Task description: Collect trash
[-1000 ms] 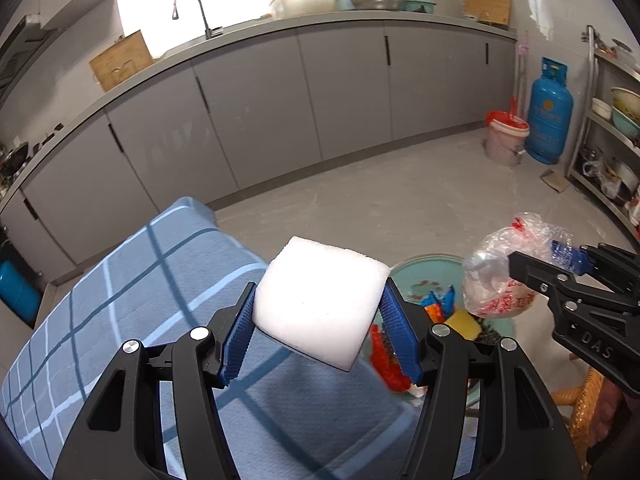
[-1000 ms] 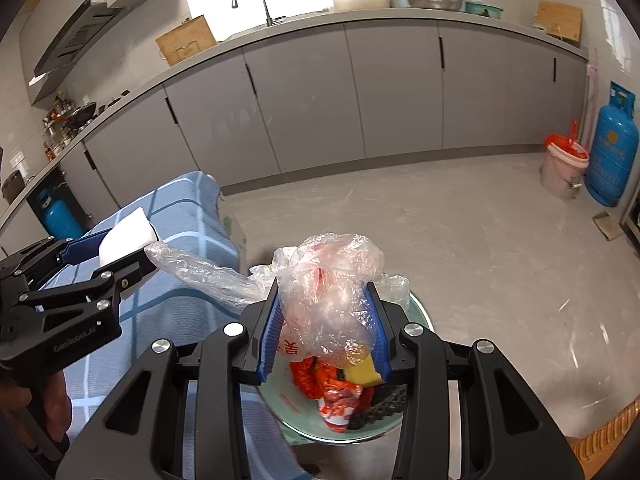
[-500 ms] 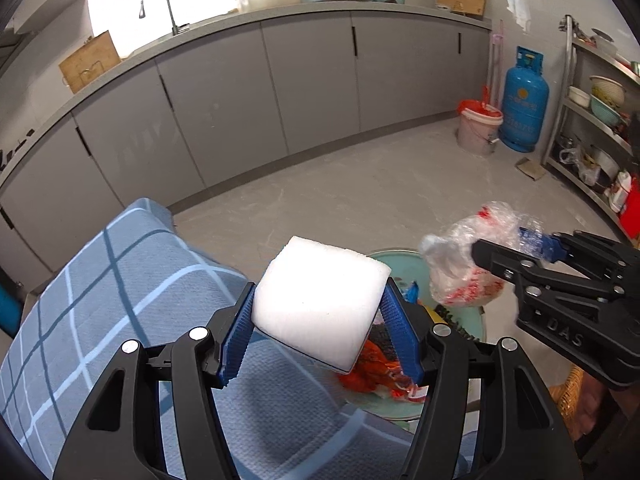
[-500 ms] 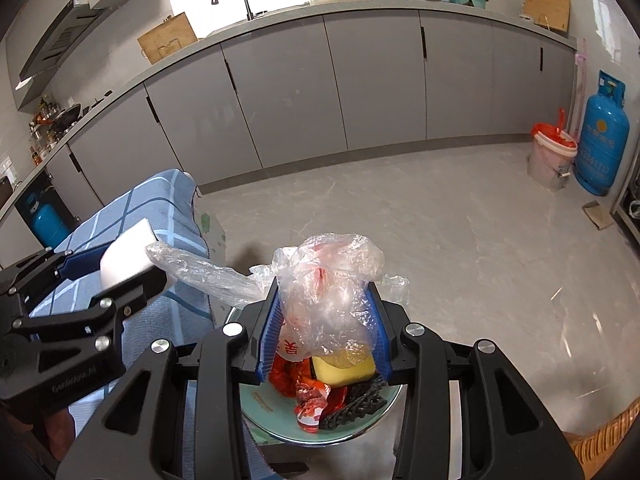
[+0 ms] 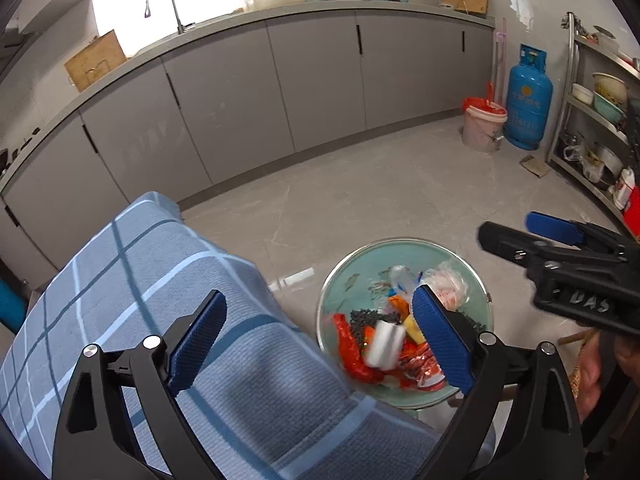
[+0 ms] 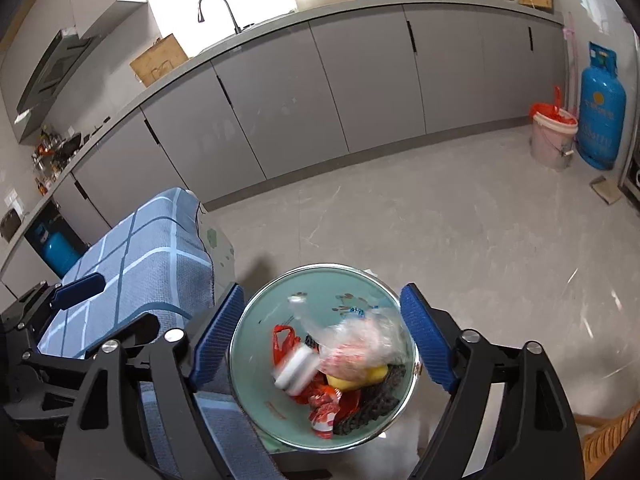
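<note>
Both tongs just opening, nothing gripped: left tongs (image 5: 318, 338), right tongs (image 6: 320, 338). White block (image 6: 294, 370) and bag (image 6: 360, 344) lying, possibly still settling, in bin (image 6: 256, 396) directly below right tongs.

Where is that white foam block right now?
In both wrist views the white foam block is inside the round green bin, blurred, beside the crumpled clear plastic bag and above red wrappers.
</note>
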Demonstrator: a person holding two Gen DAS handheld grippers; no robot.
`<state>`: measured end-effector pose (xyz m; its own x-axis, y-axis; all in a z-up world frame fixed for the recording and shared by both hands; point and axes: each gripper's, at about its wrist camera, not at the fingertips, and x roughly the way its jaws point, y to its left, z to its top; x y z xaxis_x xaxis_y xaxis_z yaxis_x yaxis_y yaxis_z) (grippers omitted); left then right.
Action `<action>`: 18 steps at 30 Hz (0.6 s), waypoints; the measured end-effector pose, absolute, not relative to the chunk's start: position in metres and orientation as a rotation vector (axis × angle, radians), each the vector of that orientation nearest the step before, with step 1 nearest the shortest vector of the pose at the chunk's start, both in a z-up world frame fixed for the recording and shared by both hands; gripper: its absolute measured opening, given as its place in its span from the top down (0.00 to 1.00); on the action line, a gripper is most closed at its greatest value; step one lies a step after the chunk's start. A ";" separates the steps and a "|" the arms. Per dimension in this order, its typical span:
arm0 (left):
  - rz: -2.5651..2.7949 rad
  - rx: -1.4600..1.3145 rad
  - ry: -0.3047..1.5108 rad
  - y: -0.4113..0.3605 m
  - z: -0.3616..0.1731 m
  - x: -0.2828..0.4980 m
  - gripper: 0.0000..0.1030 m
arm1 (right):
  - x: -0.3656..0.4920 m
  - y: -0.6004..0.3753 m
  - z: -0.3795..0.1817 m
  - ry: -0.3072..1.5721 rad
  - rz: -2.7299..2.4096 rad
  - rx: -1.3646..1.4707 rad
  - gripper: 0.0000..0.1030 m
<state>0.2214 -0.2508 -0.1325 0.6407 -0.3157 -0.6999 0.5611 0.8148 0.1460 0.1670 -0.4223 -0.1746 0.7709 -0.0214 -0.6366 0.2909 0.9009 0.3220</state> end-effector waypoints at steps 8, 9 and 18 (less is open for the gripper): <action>-0.473 0.311 0.701 -0.219 -0.114 0.208 0.08 | 0.135 -0.399 -0.161 0.651 -0.211 0.369 0.15; -0.468 0.306 0.693 -0.216 -0.111 0.206 0.08 | 0.132 -0.397 -0.160 0.650 -0.208 0.367 0.15; -0.461 0.270 0.638 -0.193 -0.086 0.191 0.07 | 0.117 -0.379 -0.138 0.614 -0.205 0.341 0.15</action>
